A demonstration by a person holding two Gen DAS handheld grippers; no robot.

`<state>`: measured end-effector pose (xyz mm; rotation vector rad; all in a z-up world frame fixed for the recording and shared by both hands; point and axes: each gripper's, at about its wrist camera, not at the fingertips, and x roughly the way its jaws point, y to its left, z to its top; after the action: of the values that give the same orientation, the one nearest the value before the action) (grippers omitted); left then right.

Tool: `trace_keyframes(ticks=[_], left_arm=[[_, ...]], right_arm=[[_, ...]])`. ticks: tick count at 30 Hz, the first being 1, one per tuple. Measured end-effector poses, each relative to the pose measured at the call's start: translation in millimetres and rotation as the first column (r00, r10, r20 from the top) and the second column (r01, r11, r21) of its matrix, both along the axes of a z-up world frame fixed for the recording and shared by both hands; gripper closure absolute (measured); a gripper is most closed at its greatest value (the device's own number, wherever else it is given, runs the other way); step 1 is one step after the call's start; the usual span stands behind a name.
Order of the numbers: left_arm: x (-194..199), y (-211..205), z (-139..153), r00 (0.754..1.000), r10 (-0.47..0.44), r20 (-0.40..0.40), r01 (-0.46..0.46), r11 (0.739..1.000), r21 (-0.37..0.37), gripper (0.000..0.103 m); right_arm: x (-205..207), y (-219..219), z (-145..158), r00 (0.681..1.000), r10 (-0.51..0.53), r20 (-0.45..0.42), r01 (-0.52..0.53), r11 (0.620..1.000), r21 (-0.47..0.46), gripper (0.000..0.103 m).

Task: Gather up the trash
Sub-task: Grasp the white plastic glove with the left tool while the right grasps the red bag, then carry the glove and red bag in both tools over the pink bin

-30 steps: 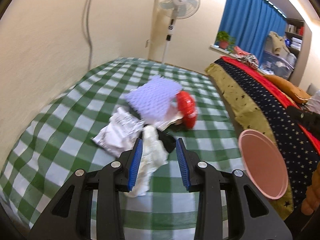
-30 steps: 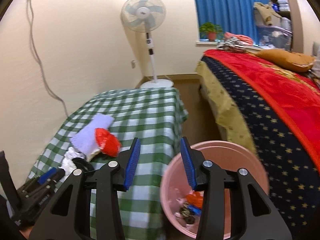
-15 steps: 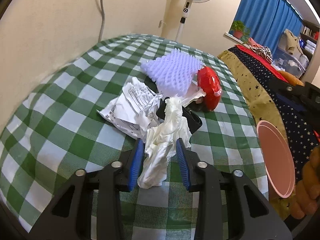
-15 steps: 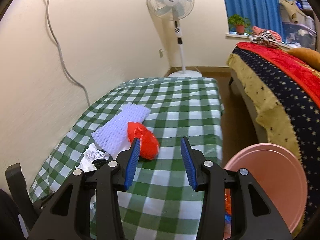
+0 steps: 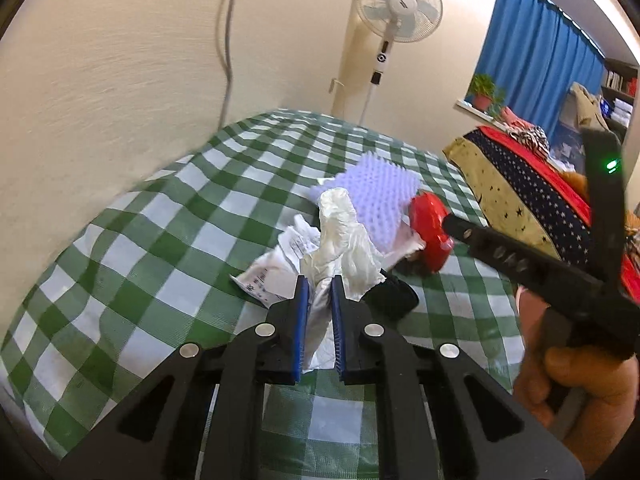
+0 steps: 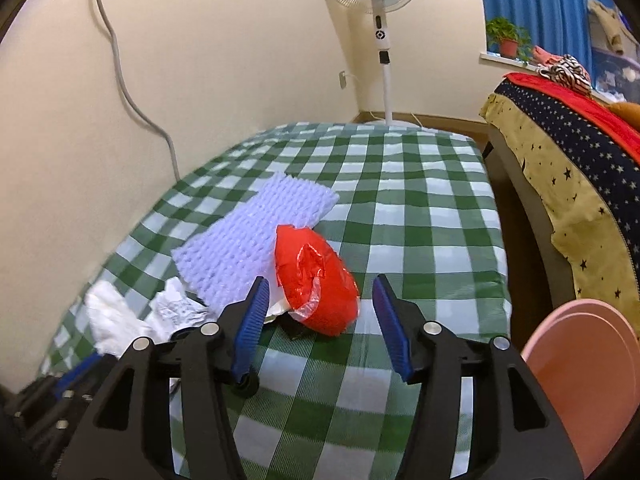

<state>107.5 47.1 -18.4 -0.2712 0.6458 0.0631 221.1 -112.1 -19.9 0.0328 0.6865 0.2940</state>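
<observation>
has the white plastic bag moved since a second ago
Yes. The white plastic bag, pinched in the left claw, now stands up in front of the purple foam sheet instead of lying on the checked cloth.

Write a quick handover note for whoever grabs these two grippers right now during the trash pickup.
Left gripper: shut on the crumpled white plastic bag, lifted off the green checked tablecloth.
Right gripper: open, empty, jaws just widened, aimed at the crumpled red plastic wrapper.
Left on the table: lilac foam sheet, crumpled printed paper, a black item.
Pink plastic bin at right.
Nothing else dropped yet.
</observation>
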Motion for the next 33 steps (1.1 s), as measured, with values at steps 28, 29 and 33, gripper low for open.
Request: trace_keyframes(ticks=[28,29,33], left_arm=[[1,-4,12,0.999,-0.010,0.032,0.009,0.999,0.036,0.091],[1,-3,12,0.999,-0.010,0.032,0.009,0.999,0.036,0.091],[-3,-6,13,0.999,-0.016,0.034,0.014,0.999,0.033,0.091]], right_arm=[[-14,-15,6,1.000,-0.026,0.008,0.026,0.999,-0.035,0.080],[-17,-17,8,1.000,-0.029,0.011,0.029,0.999,-0.031,0.080],[-30,-24,15,0.999,-0.036,0.027,0.037,0.999,-0.037,0.080]])
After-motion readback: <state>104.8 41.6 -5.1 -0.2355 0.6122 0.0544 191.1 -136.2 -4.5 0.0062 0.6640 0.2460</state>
